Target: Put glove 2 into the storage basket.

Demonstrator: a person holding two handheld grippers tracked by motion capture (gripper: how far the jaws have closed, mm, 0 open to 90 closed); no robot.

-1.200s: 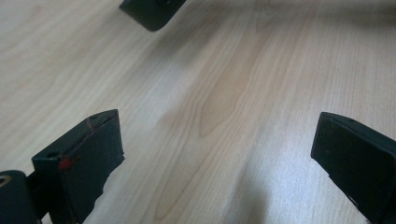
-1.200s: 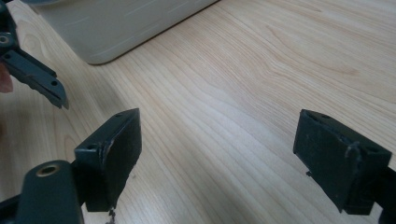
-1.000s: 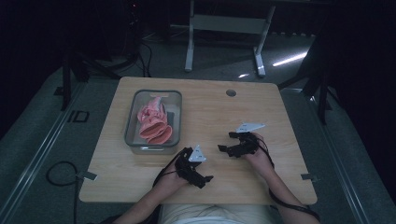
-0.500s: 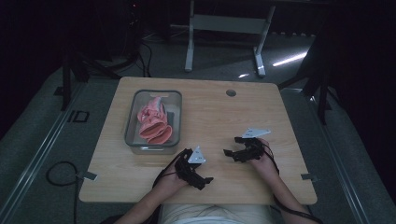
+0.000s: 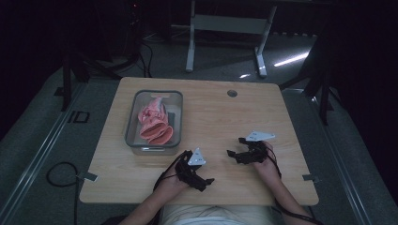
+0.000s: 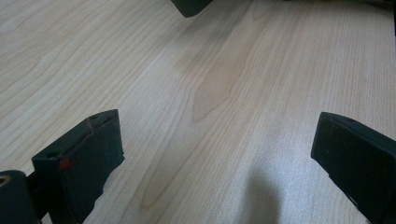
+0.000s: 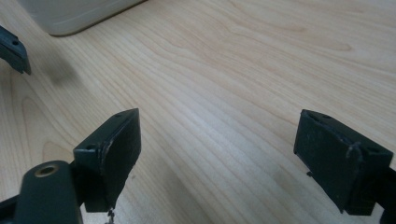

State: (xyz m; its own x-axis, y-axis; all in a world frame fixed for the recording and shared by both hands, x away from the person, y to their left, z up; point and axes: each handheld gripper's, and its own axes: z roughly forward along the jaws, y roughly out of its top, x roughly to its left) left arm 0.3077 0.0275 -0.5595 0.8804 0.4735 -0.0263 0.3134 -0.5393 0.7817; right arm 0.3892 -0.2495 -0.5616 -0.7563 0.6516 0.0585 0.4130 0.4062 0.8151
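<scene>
On the left the pink cloth (image 5: 155,124) sits in the clear box (image 5: 133,143), and your left gripper (image 5: 206,180) and right gripper (image 5: 234,153), which just slid back toward you, rest wide apart and empty on the bench (image 5: 216,112), so nothing is picked up yet.

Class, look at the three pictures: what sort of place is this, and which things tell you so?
Probably a dim lab or recording room, not a home. A bare wooden table stands on grey carpet, a metal-legged stand behind it, a cable trails on the floor, and a person works hand-held grippers.
</scene>
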